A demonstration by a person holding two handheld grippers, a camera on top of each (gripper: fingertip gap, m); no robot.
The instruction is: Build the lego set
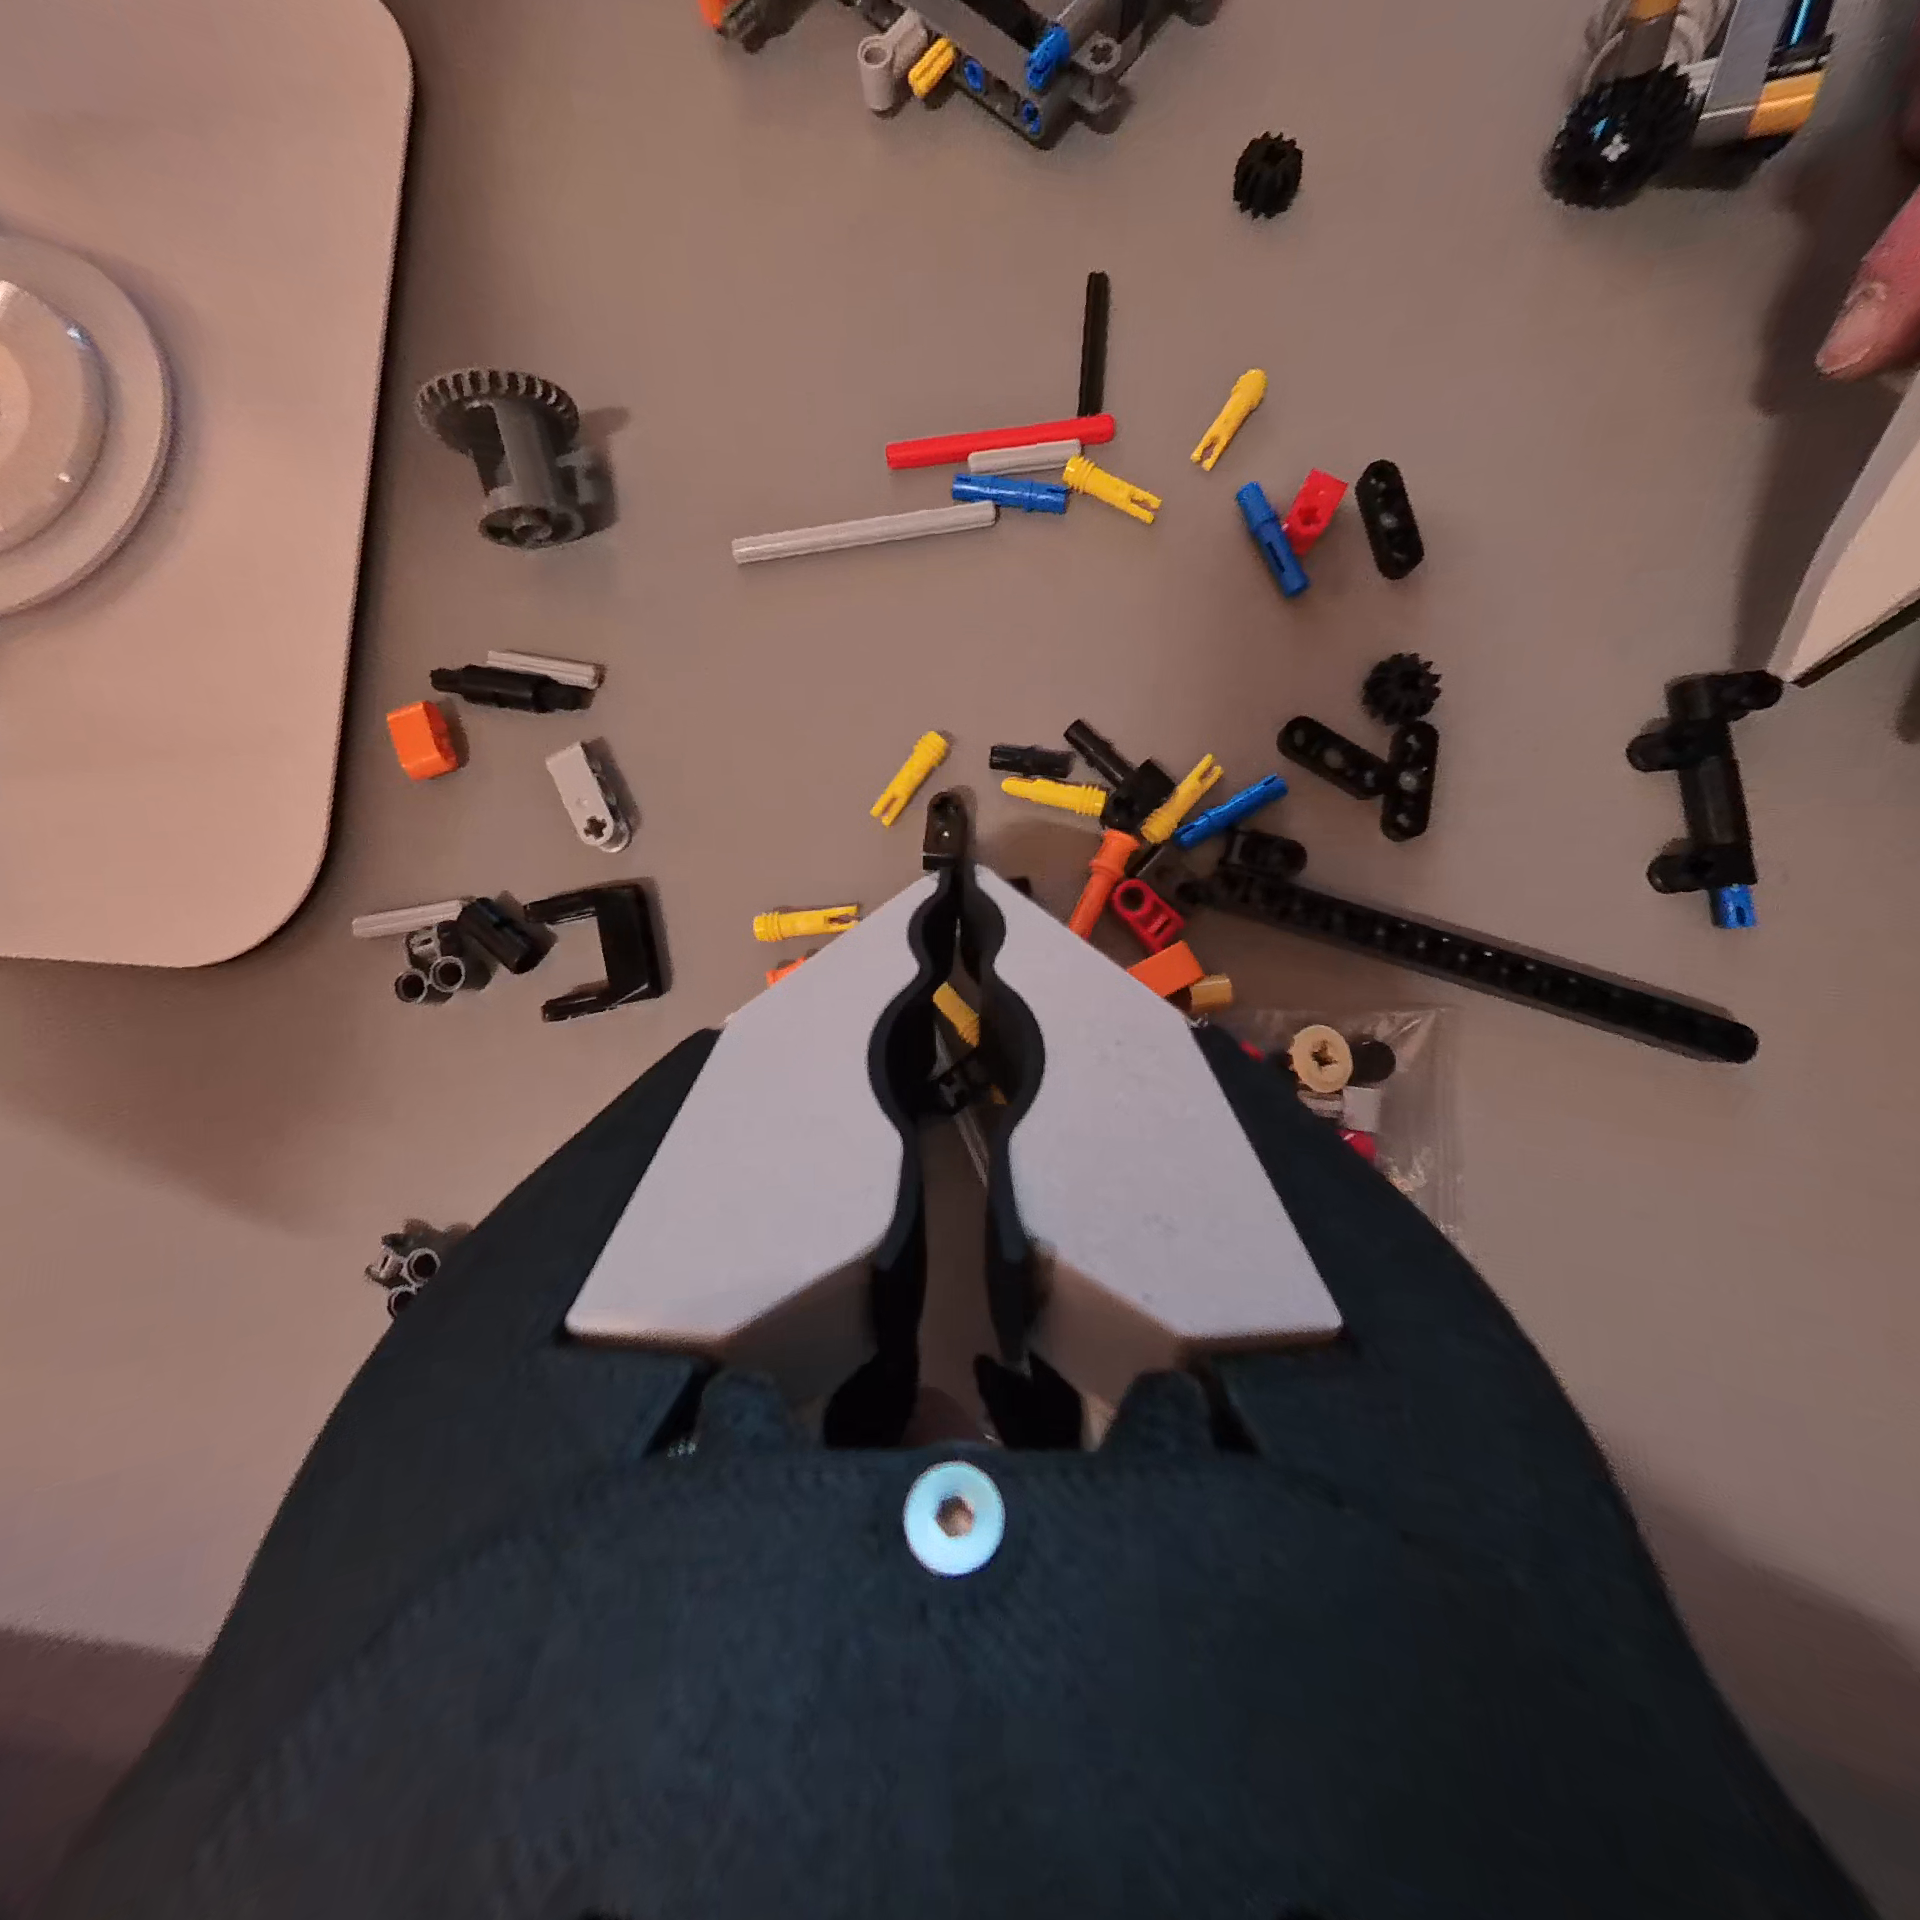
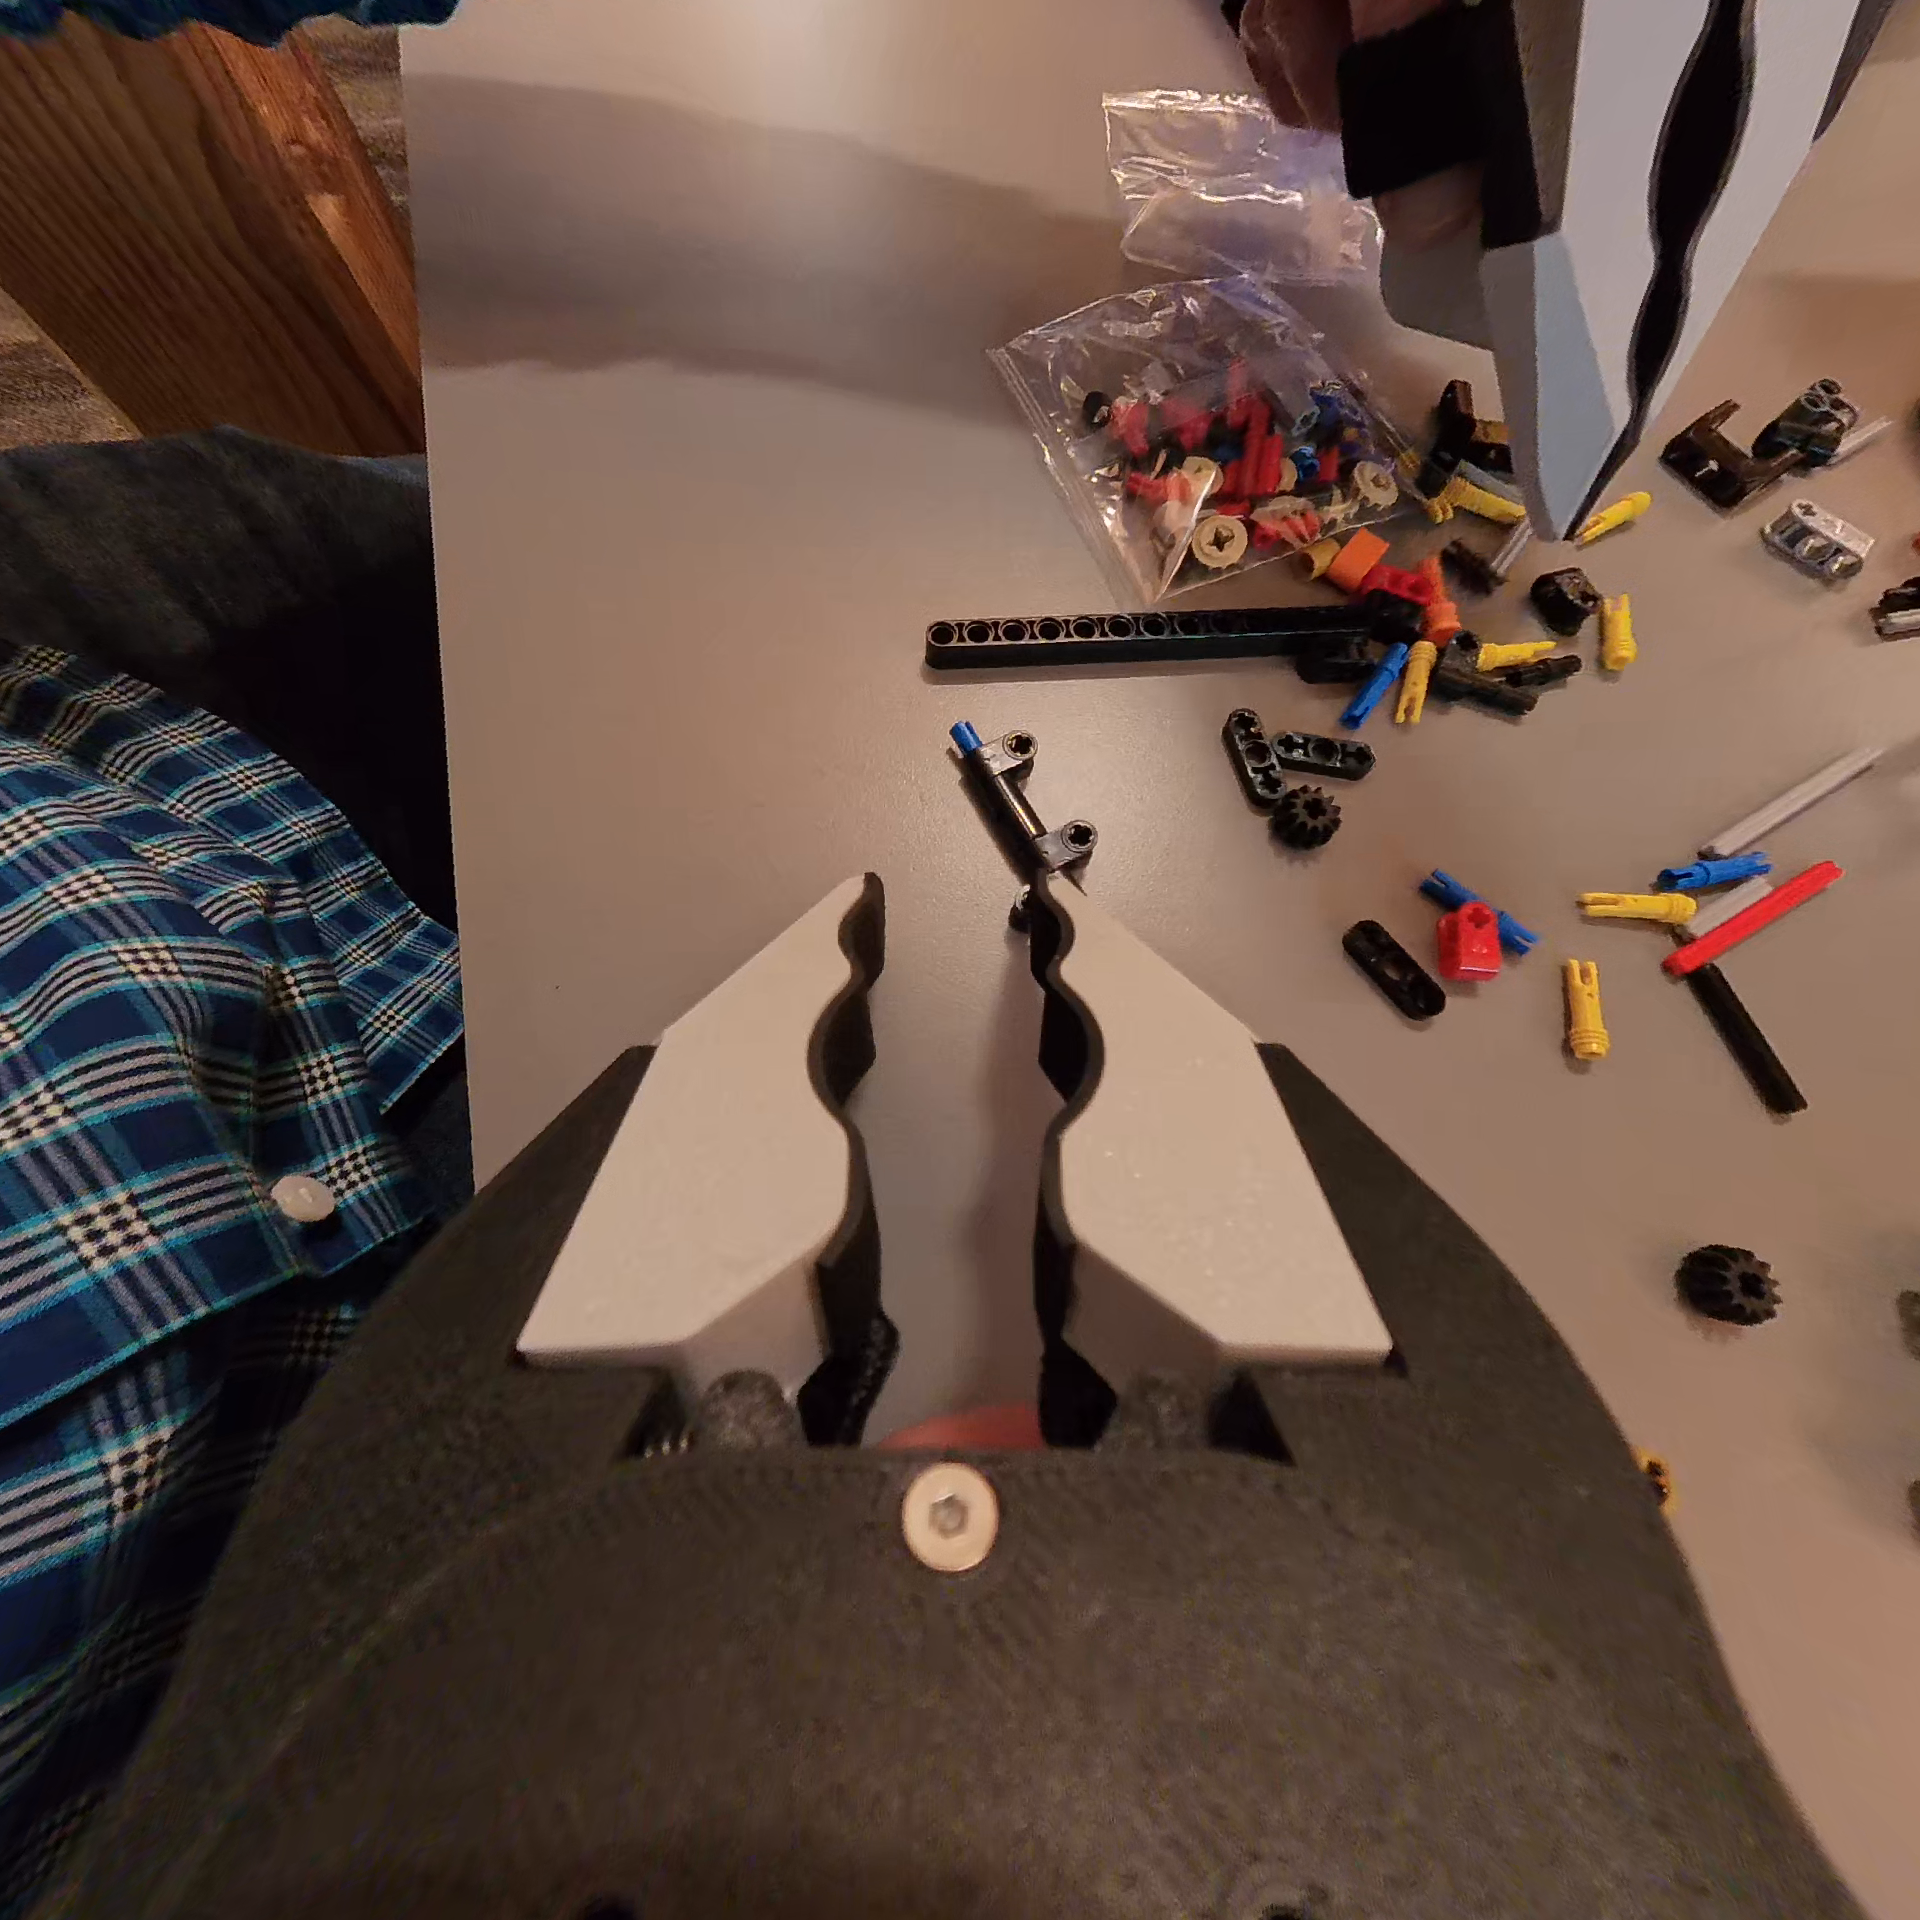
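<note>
Loose Lego Technic parts lie scattered on a grey table (image 1: 727, 260). My left gripper (image 1: 951, 883) is shut and hovers over the pile, its tips just short of a small black connector (image 1: 945, 826). From the right wrist view the left gripper (image 2: 1558, 525) looks empty, and the connector (image 2: 1564, 601) lies apart on the table. My right gripper (image 2: 958, 902) is open and empty. A small black axle assembly with a blue pin (image 2: 1023, 800) lies just ahead of its right fingertip (image 2: 1049, 920). That assembly also shows in the left wrist view (image 1: 1704, 790).
A long black beam (image 2: 1132, 636) and a clear bag of parts (image 2: 1236, 468) lie near the pile. A grey gear piece (image 1: 509, 457) and two part-built models (image 1: 997, 62) (image 1: 1683, 94) sit farther off. A placemat with a glass (image 1: 187, 520) is at left. A person in a plaid shirt (image 2: 156, 935) sits at the table edge. Spacing between my two grippers at the tips: around 15 cm. From the left gripper's tips to the grey gear piece (image 1: 509, 457) is close to 12 cm.
</note>
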